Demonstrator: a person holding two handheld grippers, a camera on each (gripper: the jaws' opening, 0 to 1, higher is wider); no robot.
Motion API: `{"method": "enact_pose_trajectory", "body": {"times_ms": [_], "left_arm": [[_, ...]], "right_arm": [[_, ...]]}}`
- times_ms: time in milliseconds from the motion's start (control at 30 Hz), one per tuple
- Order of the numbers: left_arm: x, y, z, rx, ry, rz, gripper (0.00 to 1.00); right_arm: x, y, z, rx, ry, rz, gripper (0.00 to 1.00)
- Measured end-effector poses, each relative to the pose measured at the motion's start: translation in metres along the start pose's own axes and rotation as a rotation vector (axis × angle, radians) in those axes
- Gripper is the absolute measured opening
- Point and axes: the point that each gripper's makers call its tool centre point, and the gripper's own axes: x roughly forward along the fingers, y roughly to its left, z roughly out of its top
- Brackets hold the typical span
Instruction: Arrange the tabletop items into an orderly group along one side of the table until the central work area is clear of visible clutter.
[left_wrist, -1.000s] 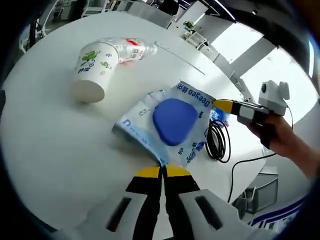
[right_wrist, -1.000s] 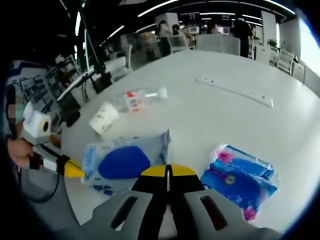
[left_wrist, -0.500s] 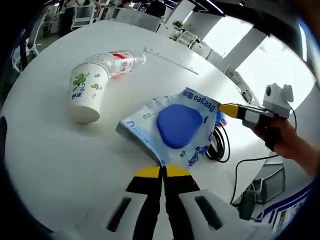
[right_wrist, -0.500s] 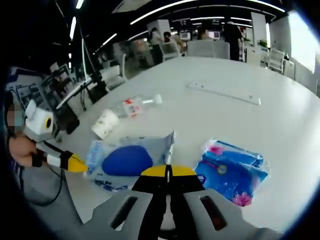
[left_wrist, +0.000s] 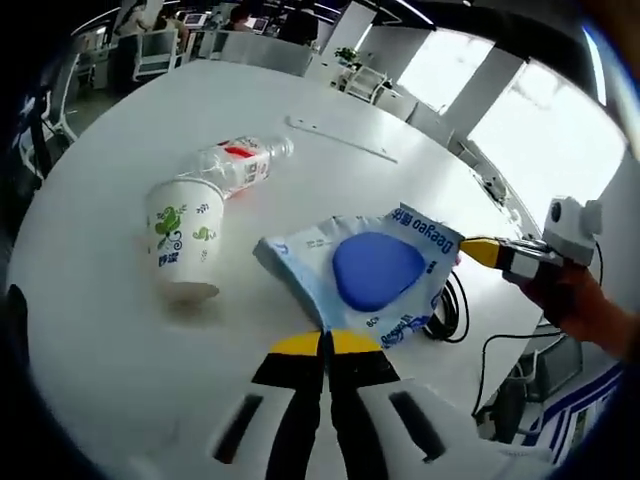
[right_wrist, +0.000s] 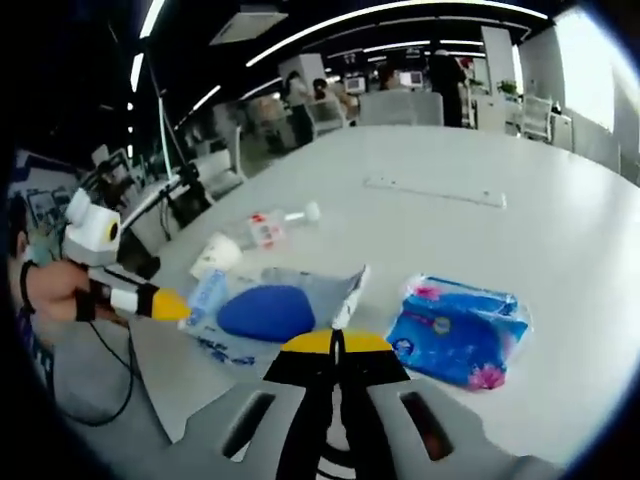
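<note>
A wet-wipes pack (left_wrist: 375, 270) with a blue lid hangs tilted just above the white table (left_wrist: 90, 330). My left gripper (left_wrist: 325, 343) is shut on its near corner. My right gripper (left_wrist: 478, 250), held by a hand, pinches the opposite corner. In the right gripper view the same pack (right_wrist: 268, 312) stretches from my right gripper (right_wrist: 335, 342), shut on its raised corner, to the left gripper (right_wrist: 168, 306). A paper cup (left_wrist: 185, 250) stands upside down left of the pack. Behind the cup lies a clear plastic bottle (left_wrist: 238, 164). A blue tissue pack (right_wrist: 455, 330) lies to the right.
A long white strip (left_wrist: 340, 138) lies flat across the far part of the table. A black cable (left_wrist: 452, 312) is coiled at the table edge under the pack's right end. Office chairs and desks stand beyond the table.
The wipes pack has come up off the table, held at both corners and tilted. Both views have shifted with the hands; cup, bottle and tissue pack keep their places.
</note>
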Motion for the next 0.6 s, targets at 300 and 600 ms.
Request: {"method": "enact_pose_trajectory", "body": {"times_ms": [300,600], "left_arm": [[0.000,0.002,0.026,0.047,-0.015,0.008,0.00],[0.006,0.007,0.043,0.083,-0.020,0.015,0.00]], "right_arm": [[-0.005,0.006,0.003,0.011,-0.020,-0.009,0.00],[-0.004,0.006,0.005,0.015,-0.025,-0.013,0.00]]}}
